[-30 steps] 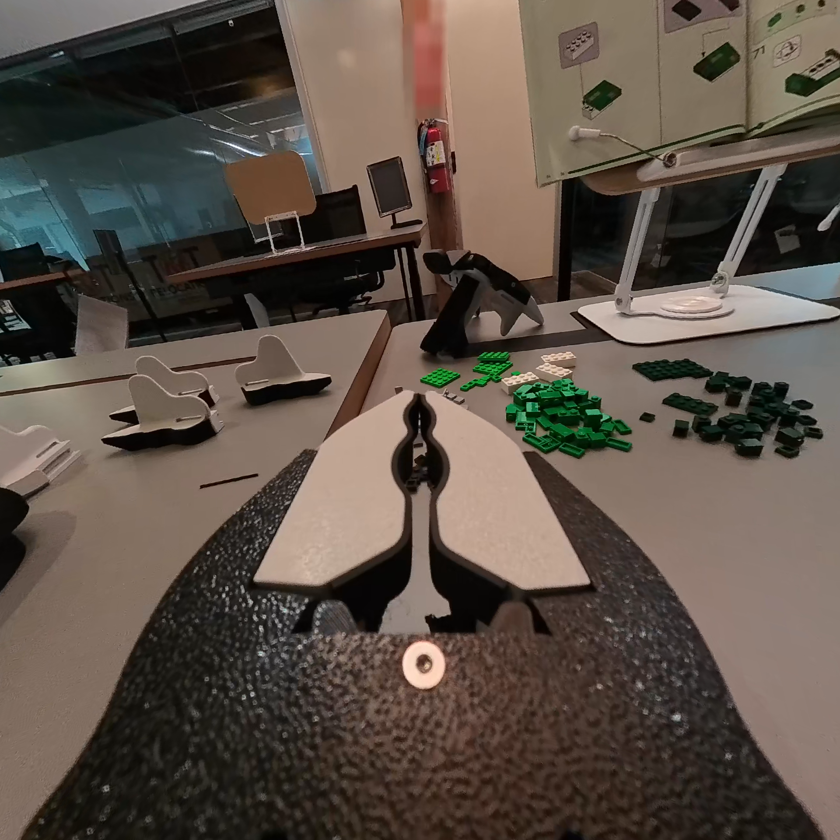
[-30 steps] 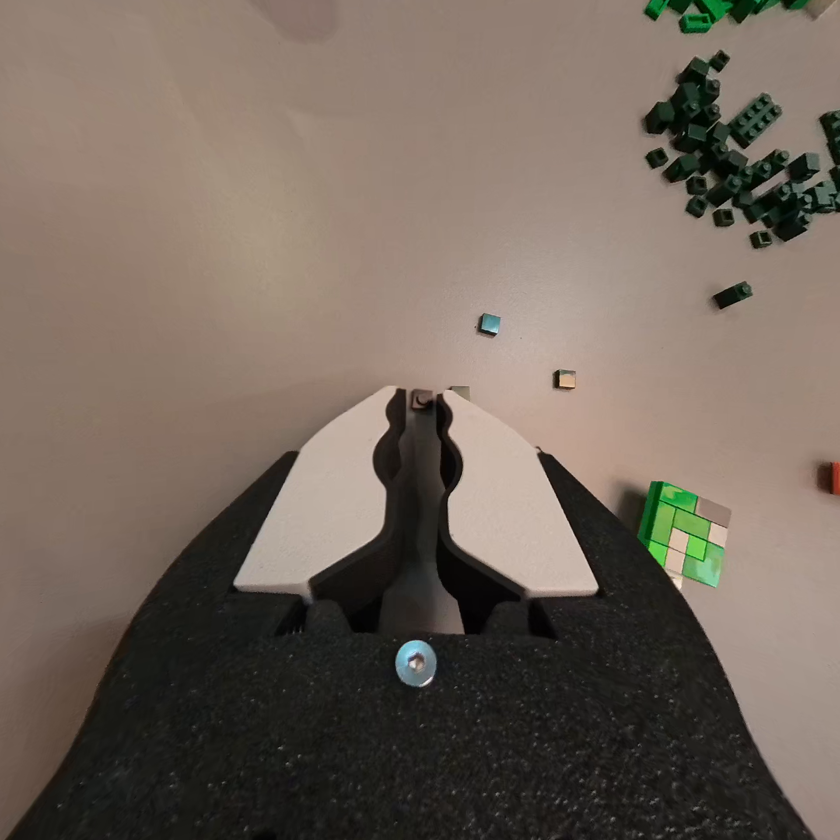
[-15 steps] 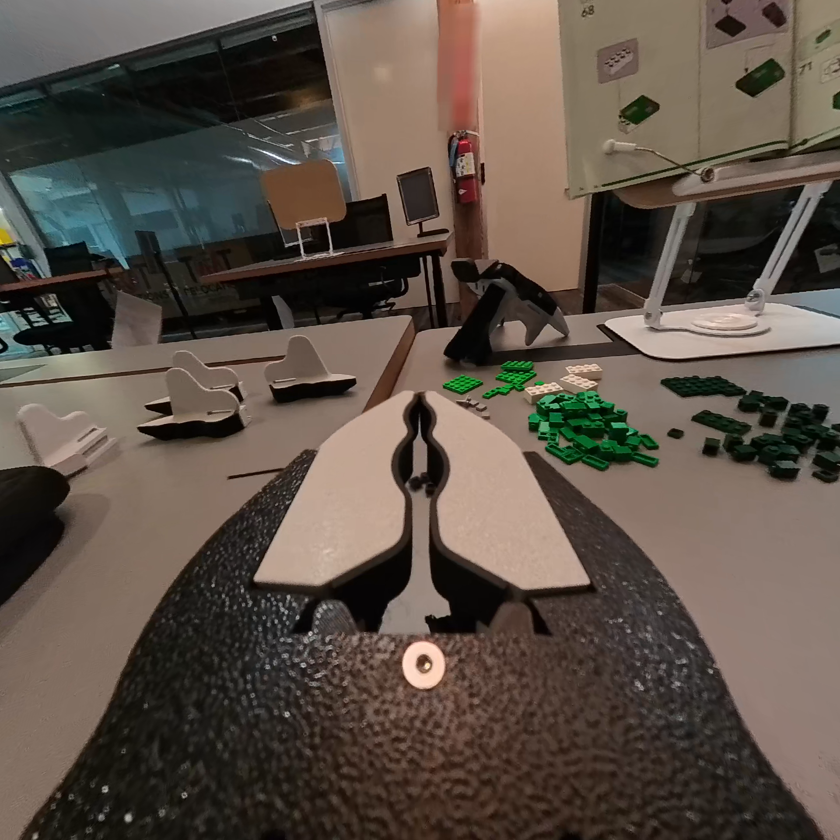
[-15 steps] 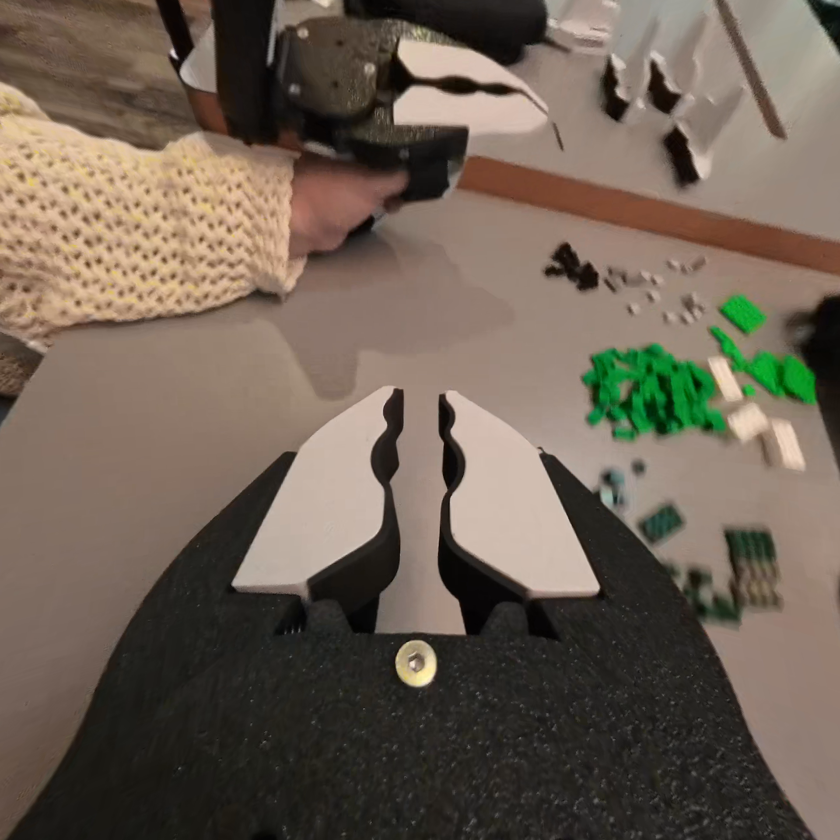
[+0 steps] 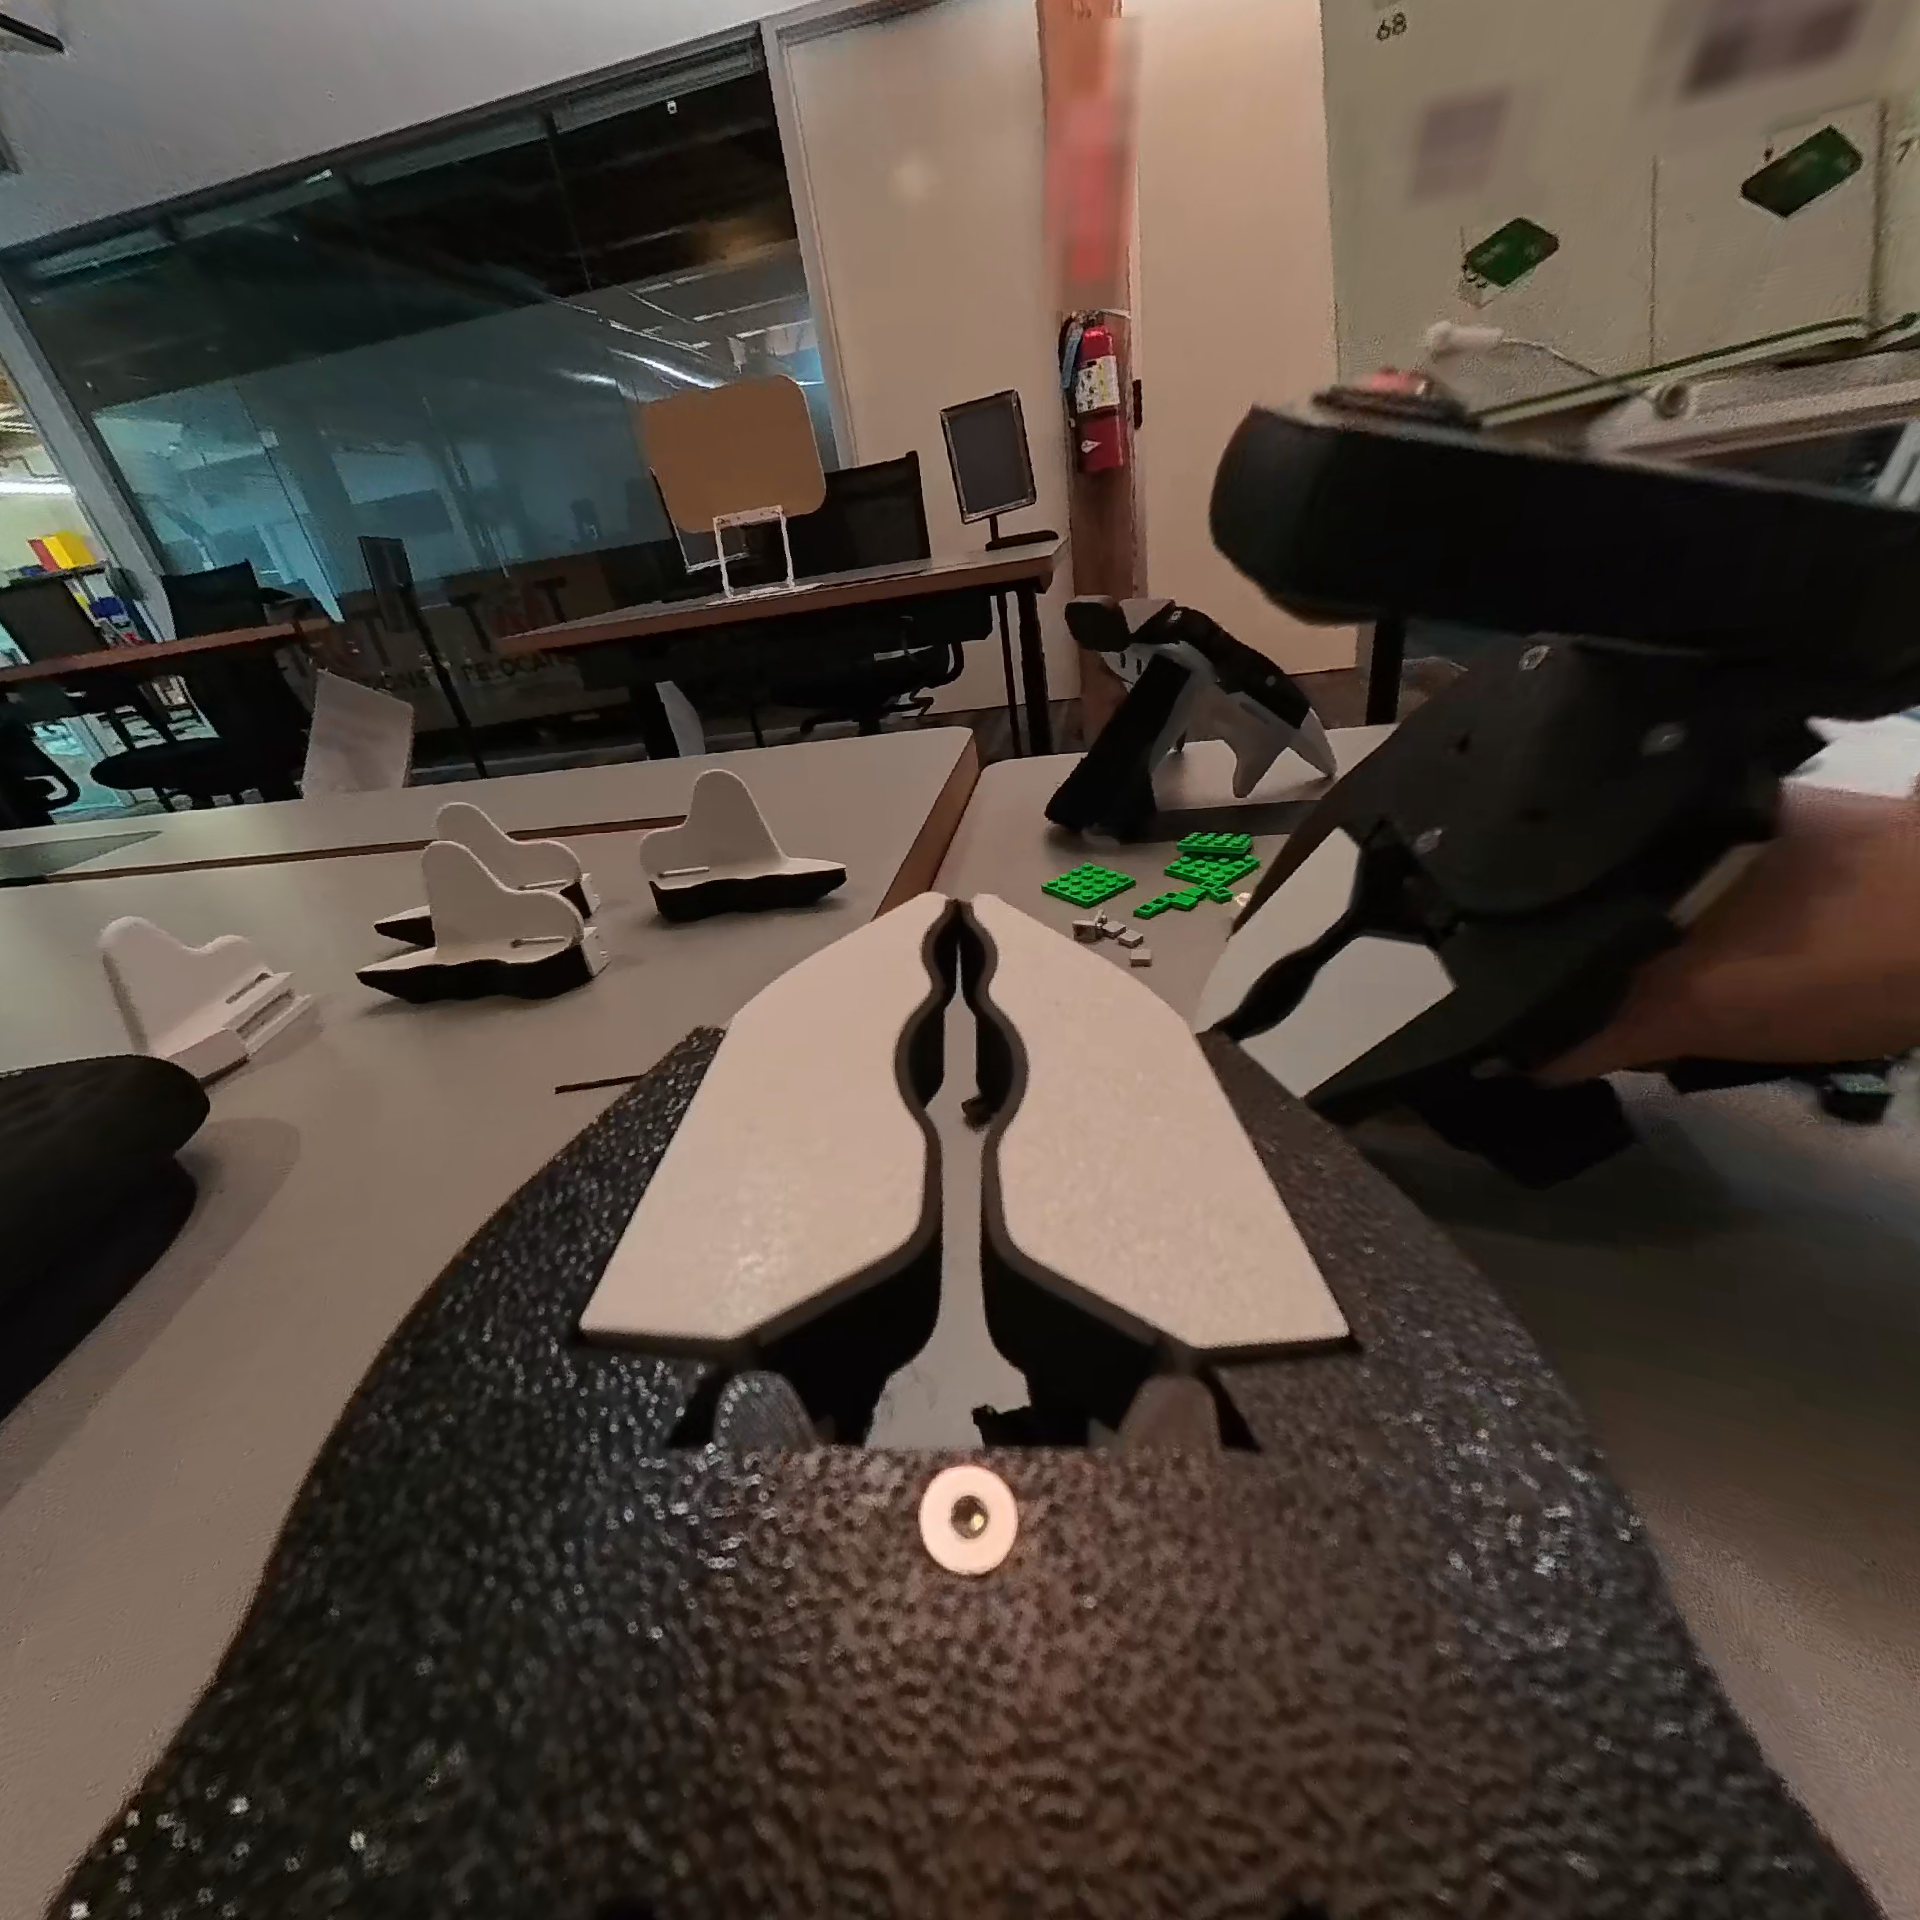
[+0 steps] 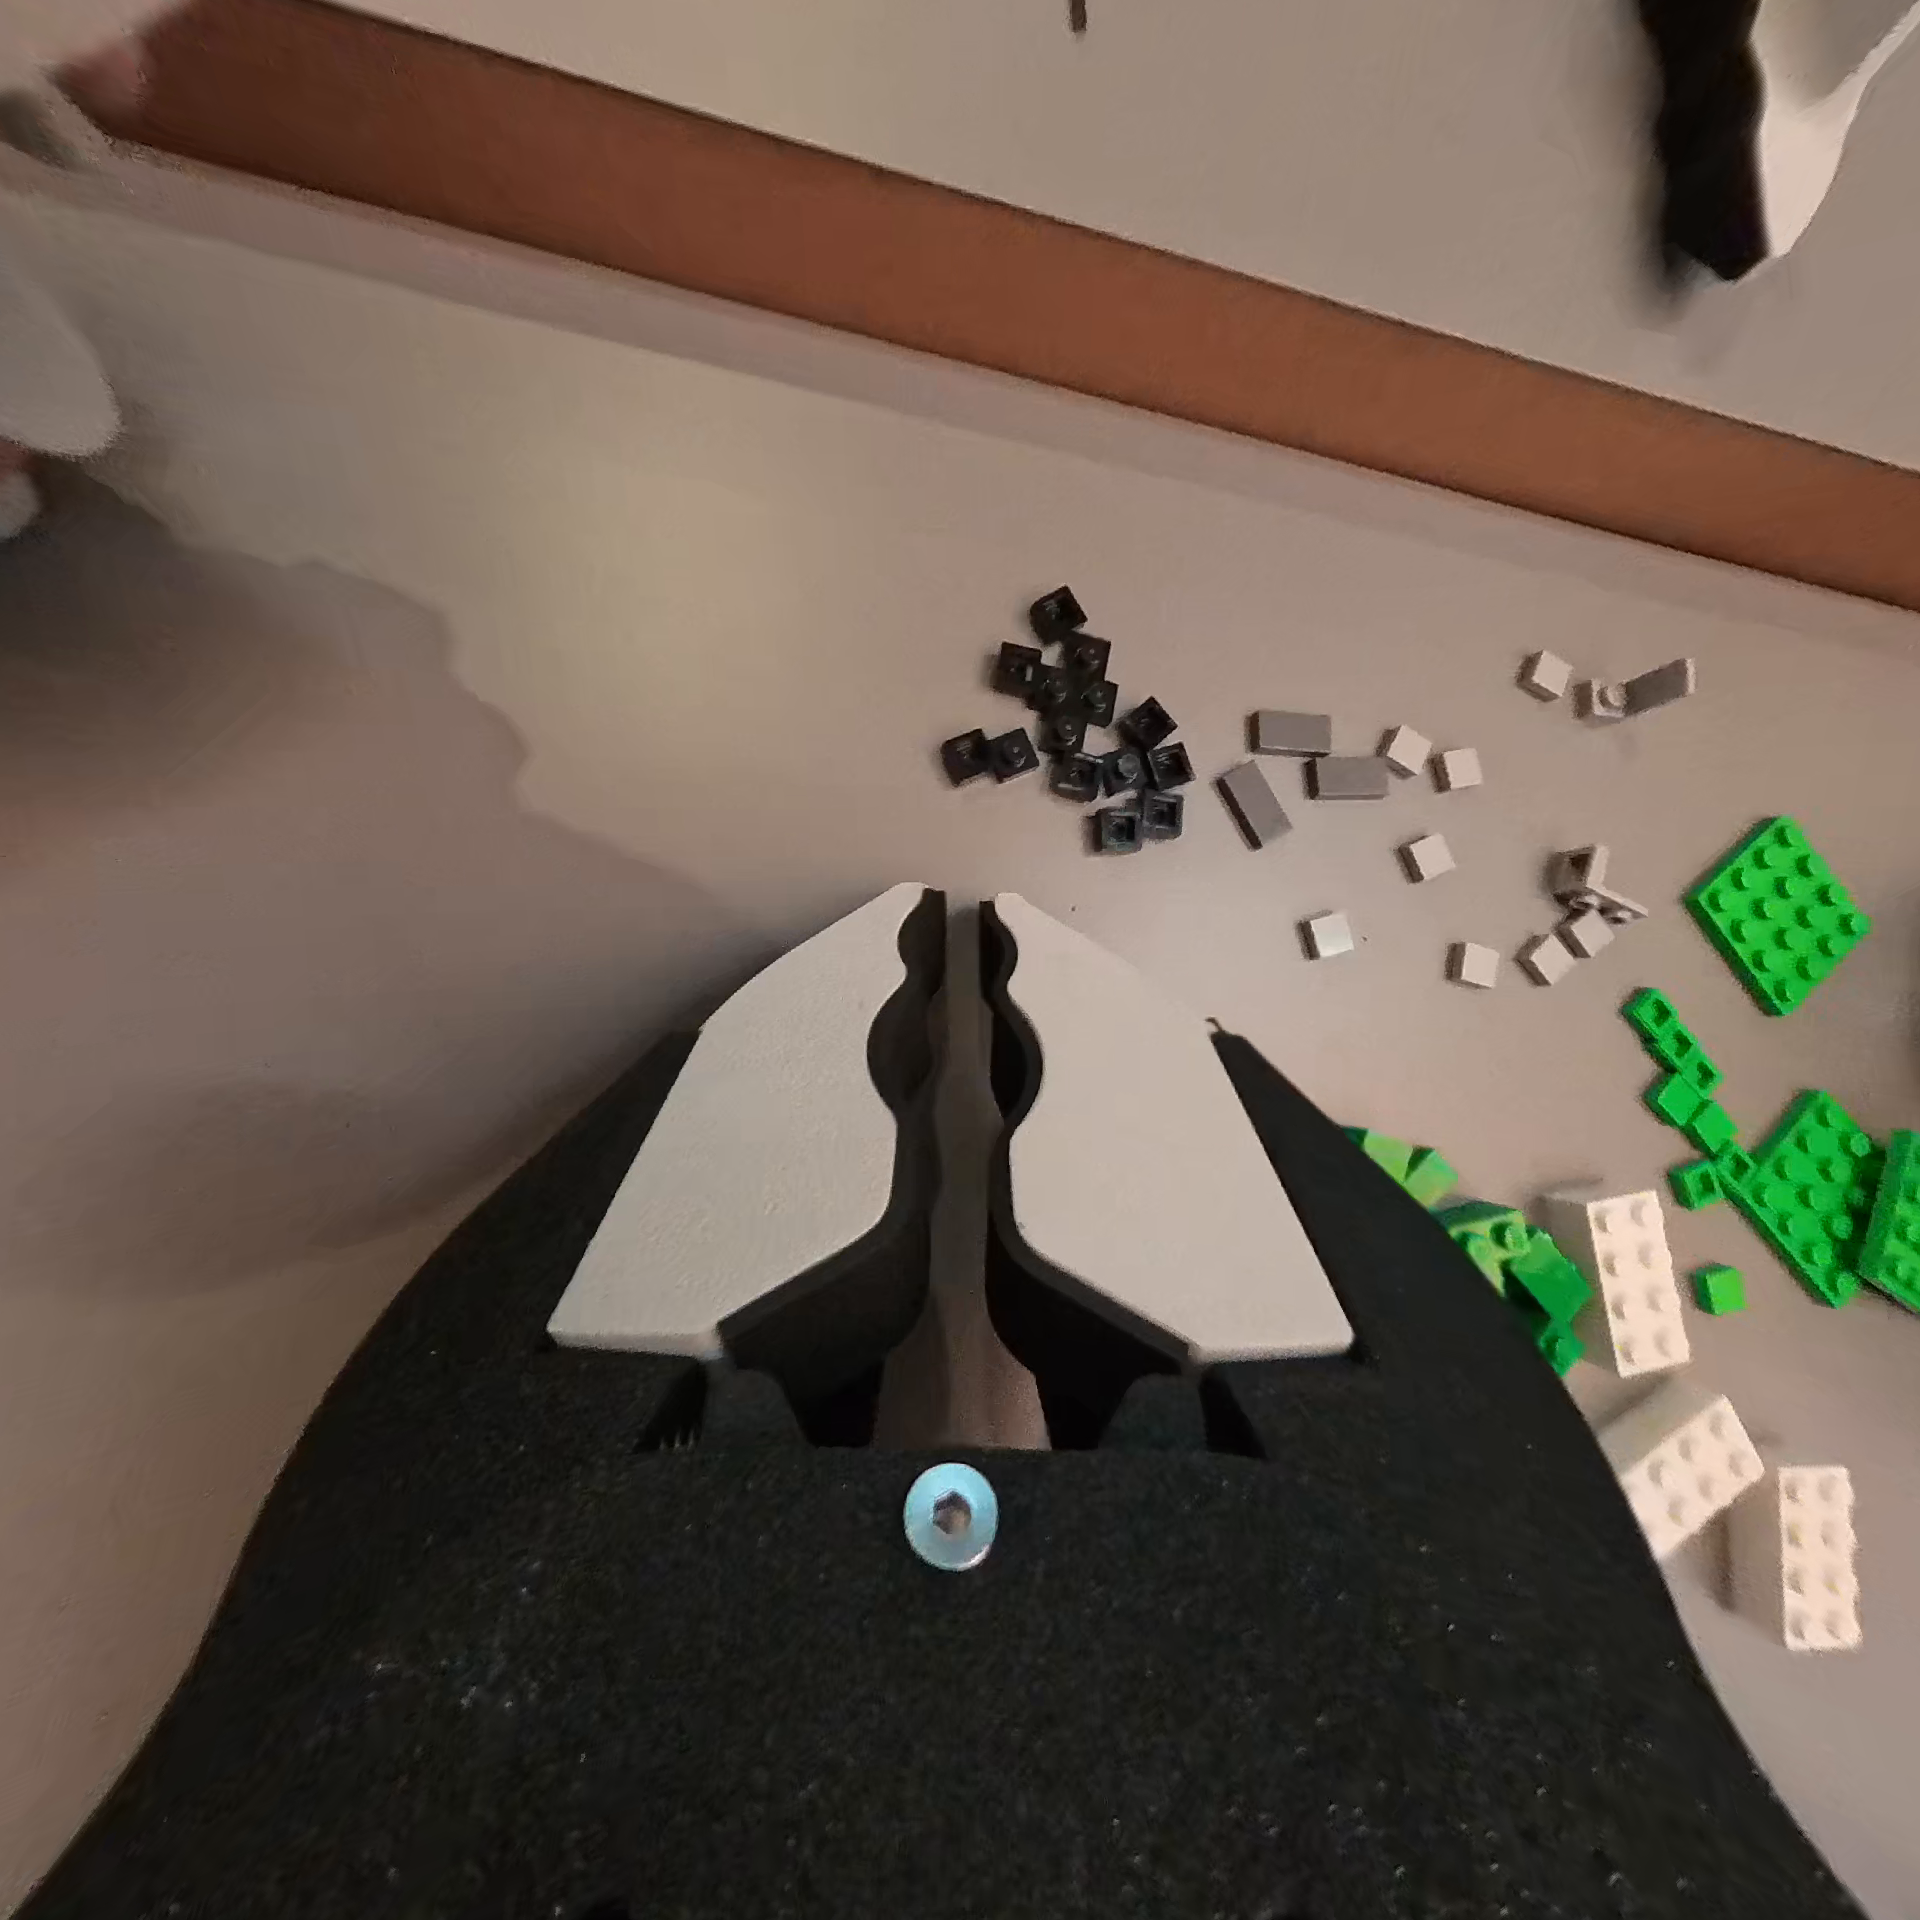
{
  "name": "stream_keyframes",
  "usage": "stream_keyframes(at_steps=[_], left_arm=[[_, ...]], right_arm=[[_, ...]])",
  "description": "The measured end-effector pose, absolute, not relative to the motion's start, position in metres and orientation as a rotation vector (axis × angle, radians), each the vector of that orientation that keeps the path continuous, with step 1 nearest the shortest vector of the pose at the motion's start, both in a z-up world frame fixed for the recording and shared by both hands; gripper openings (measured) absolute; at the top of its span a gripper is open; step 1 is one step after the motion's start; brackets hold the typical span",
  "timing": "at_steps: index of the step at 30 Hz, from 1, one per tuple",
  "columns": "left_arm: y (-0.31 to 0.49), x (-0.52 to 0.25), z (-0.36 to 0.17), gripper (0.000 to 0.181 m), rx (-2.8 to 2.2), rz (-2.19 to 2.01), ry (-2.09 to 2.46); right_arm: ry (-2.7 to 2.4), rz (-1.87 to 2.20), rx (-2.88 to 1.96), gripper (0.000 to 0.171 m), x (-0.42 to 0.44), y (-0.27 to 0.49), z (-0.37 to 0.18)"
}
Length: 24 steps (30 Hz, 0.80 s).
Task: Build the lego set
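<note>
My left gripper (image 5: 961,912) is shut and empty, held low over the grey table (image 5: 416,1195). My right gripper (image 6: 963,906) points down at the table (image 6: 520,831). Its jaws are closed to a thin slit with nothing between them. Its tips are just short of a pile of small black plates (image 6: 1081,727). Grey tiles (image 6: 1340,774), a bright green square plate (image 6: 1777,914), a green pile (image 6: 1496,1247) and white bricks (image 6: 1636,1278) lie to its right. In the left wrist view the right gripper (image 5: 1236,1003), held by a hand (image 5: 1766,987), hides most of the bricks.
White and black stands (image 5: 499,935) sit on the table to the left, and a spare gripper stand (image 5: 1174,717) is at the back. An instruction booklet (image 5: 1662,208) stands at the upper right. A brown table edge (image 6: 1039,239) runs beyond the black plates. A black object (image 5: 73,1174) lies at the far left. Spacing between my two grippers at the tips: around 12 cm. To the bright green square plate (image 6: 1777,914): right tips about 15 cm, left tips about 25 cm. Look for it in the left wrist view (image 5: 1089,883) too.
My right gripper let go of a small dark piece, swung over to the black and grey pieces, and its jaws narrowed. It has come into the left wrist view. My left gripper stayed shut.
</note>
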<state>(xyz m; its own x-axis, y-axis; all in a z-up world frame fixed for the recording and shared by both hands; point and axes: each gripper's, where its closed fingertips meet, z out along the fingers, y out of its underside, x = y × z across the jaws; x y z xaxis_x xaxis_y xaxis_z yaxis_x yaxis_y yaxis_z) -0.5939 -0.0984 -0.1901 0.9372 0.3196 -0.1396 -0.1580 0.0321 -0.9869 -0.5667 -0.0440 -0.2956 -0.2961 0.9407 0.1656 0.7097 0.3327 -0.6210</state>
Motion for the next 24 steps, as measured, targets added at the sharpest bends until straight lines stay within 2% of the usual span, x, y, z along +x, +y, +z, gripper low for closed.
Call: stream_keyframes(at_steps=[7, 18, 24], left_arm=[[-0.096, -0.592, -0.19, 0.0, -1.498, 0.358, -0.125], [-0.095, -0.59, -0.19, 0.0, -1.496, 0.349, -0.11], [-0.095, -0.591, -0.19, 0.0, -1.496, 0.353, -0.11]], right_arm=[[-2.054, 0.664, -1.426, 0.004, -0.587, -0.041, -0.297], [-2.095, 0.728, -1.411, 0.013, -0.598, -0.042, -0.297], [-2.122, 0.7, -1.363, 0.008, -0.598, -0.045, -0.295]])
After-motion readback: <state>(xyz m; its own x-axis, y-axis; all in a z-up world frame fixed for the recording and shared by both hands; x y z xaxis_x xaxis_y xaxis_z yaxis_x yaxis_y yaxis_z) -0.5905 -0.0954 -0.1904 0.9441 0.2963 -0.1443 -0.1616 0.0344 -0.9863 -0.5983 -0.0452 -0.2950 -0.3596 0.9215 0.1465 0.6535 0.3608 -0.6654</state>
